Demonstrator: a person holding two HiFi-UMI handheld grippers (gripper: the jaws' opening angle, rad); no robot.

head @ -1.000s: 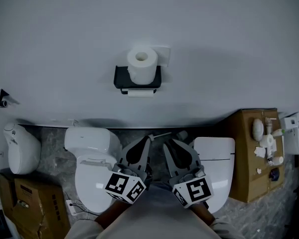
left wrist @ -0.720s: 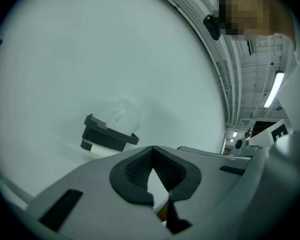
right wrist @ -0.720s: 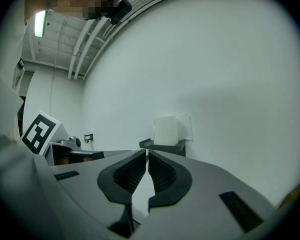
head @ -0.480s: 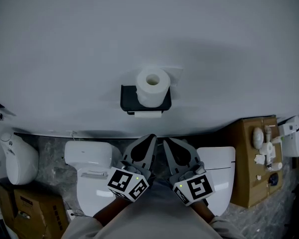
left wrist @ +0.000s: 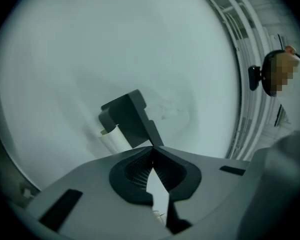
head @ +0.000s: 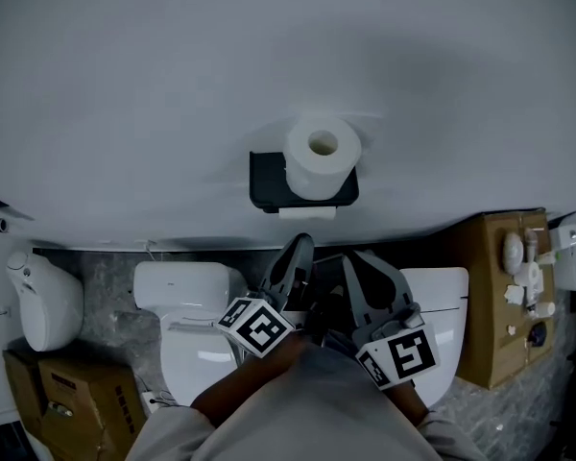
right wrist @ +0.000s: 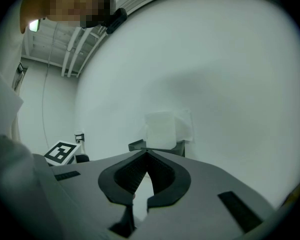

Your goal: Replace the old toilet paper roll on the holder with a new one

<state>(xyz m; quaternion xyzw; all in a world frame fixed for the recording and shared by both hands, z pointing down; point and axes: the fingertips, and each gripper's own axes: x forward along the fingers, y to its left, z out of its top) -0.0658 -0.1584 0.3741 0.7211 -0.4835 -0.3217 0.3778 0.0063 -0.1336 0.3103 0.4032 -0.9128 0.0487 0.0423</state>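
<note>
Closing in on the wall: both grippers are sitting nearer the black wall-mounted paper holder [head: 269, 182] than a second ago, and the pair has slid right in the head view. The left gripper [head: 301, 246] has rolled over, its marker cube now tilted, and its fingers are pressed together with nothing between them. The right gripper [head: 353, 259] is pointing at the holder with its fingers together too and empty; they were a little apart a second ago. The full white toilet paper roll [head: 322, 157] is standing on end on top of the holder. The thin, nearly spent white roll [head: 307, 212] is hanging under it, seen more clearly in the left gripper view [left wrist: 115, 138]. Neither gripper is touching either roll. This looks like the approach stage, with nothing swapped yet. With both pairs of fingers shut, one pair is probably going to need opening before any grab. White toilets [head: 187, 301] are sitting on the floor below.
</note>
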